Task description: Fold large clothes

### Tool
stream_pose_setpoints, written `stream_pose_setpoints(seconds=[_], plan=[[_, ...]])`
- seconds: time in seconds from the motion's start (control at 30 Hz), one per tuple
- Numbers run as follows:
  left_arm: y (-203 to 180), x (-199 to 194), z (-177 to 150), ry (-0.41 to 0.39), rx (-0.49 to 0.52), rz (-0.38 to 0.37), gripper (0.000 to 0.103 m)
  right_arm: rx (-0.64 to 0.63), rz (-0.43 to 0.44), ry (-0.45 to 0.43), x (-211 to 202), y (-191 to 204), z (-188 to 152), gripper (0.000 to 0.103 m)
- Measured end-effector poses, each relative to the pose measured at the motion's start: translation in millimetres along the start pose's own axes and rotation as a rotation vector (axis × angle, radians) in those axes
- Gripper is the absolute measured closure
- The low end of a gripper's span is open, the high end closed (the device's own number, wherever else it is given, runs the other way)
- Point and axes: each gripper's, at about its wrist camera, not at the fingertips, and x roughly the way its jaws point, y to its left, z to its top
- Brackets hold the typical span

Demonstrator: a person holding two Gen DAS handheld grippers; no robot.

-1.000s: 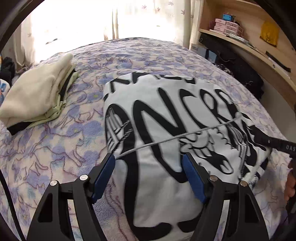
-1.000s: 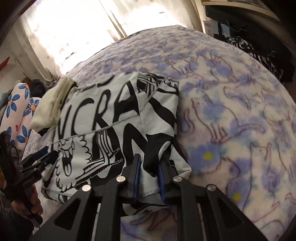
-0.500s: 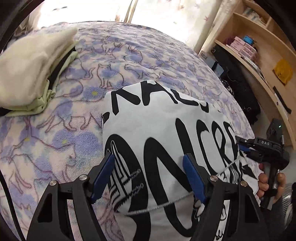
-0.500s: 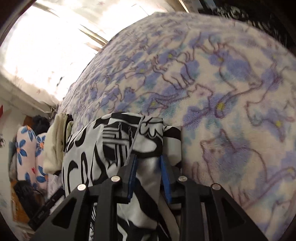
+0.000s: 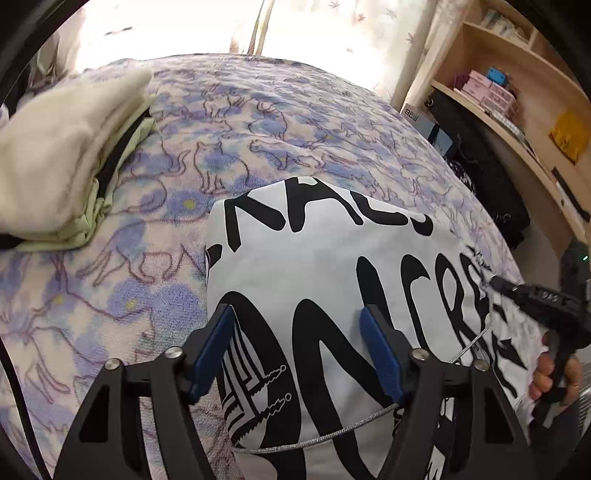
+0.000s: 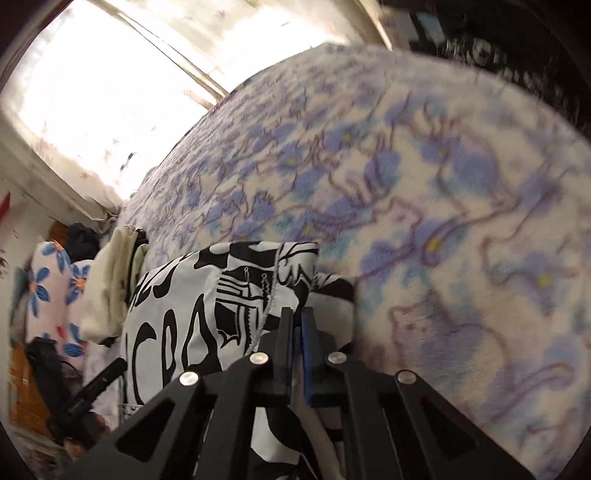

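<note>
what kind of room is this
Most likely a bedroom: a bed under a fleecy purple cat-print blanket, a curtained bright window behind it, and light wooden shelves holding small boxes beside it.

Under the black left gripper (image 5: 295, 349), whose pads are blue, lies a white garment (image 5: 325, 258) printed with big black letters and line drawings; a silver-grey cord (image 5: 317, 439) crosses it. The bed (image 5: 258, 122) ahead is cream with blue-violet blotches, yellow dots and purple outlines of cats. Left of the gripper sits a cream pile (image 5: 62, 147) with pale green and black edges. To the right, the shelf (image 5: 517, 122) is light wood, bearing pink boxes (image 5: 487, 90) and a yellow packet (image 5: 569, 136). Left of the black right gripper (image 6: 296, 328), a pillow (image 6: 51, 280) shows blue flowers with orange centres.
</note>
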Motion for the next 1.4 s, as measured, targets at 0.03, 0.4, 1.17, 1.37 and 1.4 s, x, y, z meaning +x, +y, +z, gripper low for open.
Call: stream_pose_setpoints(seconds=[0.03,0.4,1.17,1.37,1.4], plan=[[-3,-1,-1,-0.009,0.023,0.022,0.040,-0.012,-0.087,-0.026,-4,-4,-1,0.103],[-12,2,-8,-0.014,0.085,0.088,0.043,-0.053,-0.053,-0.059,-23,11,-16,0.103],[-22,8,-14,-0.031,0.122,0.136,0.043,-0.263,-0.312,0.046,38,67,-35,0.103],[-21,6,-13,-0.030,0.125,0.145,0.043,-0.217,-0.304,0.035,31,73,-35,0.101],[-21,4,-12,-0.036,0.125,0.145,0.043,-0.205,-0.288,0.032,26,74,-35,0.101]])
